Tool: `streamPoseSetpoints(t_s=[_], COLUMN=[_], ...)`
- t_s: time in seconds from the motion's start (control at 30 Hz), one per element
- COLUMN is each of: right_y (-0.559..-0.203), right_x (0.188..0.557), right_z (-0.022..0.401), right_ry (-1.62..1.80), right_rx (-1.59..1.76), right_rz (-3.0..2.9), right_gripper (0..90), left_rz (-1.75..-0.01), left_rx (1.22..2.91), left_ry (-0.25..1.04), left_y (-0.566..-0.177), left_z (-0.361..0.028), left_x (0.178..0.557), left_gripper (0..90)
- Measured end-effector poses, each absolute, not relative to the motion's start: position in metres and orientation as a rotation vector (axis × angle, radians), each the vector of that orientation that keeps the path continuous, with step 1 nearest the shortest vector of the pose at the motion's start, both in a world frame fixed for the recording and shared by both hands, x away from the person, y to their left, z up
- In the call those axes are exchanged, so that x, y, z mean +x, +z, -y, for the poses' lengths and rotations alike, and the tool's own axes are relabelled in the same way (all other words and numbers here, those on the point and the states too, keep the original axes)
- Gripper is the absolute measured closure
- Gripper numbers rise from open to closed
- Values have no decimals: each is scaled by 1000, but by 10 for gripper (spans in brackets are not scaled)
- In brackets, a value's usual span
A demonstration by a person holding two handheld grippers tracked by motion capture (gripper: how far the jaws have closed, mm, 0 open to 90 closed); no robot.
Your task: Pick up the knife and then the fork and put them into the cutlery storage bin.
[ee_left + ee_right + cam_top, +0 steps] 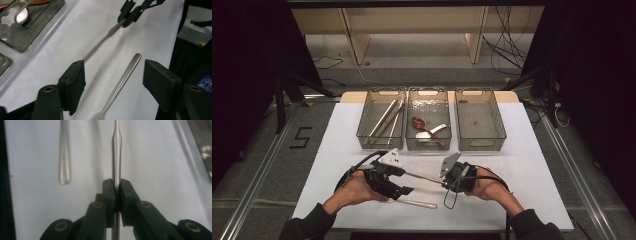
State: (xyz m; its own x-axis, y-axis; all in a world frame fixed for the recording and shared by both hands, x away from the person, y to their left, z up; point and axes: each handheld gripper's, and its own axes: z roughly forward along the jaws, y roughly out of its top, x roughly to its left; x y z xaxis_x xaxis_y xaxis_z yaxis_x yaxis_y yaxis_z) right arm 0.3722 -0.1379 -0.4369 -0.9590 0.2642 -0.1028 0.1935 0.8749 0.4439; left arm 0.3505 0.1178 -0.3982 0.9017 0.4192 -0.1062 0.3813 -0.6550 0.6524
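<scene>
My right gripper (116, 185) is shut on the handle of a slim metal utensil (116, 150). In the high view that utensil (422, 177) sticks out level from the right gripper (445, 182) toward my left gripper (406, 181). The left gripper (113, 72) stands open, its pads touching nothing. Below its jaws a second metal utensil (125, 75) lies flat on the white table. It also lies near the front edge (419, 203) and left of the held utensil (64, 157). In the left gripper view the right gripper (126, 21) holds the slim utensil (105, 40), whose far end is hidden behind my left jaw.
Three clear bins stand in a row at the back of the table (522, 165). The left bin (362, 131) holds chopsticks (384, 120). The middle bin (428, 93) holds a brown spoon (419, 123) and a white spoon (430, 133). The right bin (479, 120) holds nothing.
</scene>
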Motion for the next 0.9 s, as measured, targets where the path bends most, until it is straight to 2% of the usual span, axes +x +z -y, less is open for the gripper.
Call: streamPoseSetpoints(t_s=[0.27, 0.53, 0.9], right_y=[-418, -396, -367], right_x=[382, 396, 434], right_z=[159, 185, 226], right_ry=[703, 776, 850], right_rx=[521, 722, 1005], right_rz=[-2783, -2673, -2473], right_gripper=[845, 845, 845], left_rz=[-565, -584, -625], left_rx=[2346, 2361, 2275], left_ry=[69, 76, 99], left_y=[-404, -412, -411], left_z=[-125, -131, -139], left_x=[350, 351, 351], left_gripper=[243, 229, 216])
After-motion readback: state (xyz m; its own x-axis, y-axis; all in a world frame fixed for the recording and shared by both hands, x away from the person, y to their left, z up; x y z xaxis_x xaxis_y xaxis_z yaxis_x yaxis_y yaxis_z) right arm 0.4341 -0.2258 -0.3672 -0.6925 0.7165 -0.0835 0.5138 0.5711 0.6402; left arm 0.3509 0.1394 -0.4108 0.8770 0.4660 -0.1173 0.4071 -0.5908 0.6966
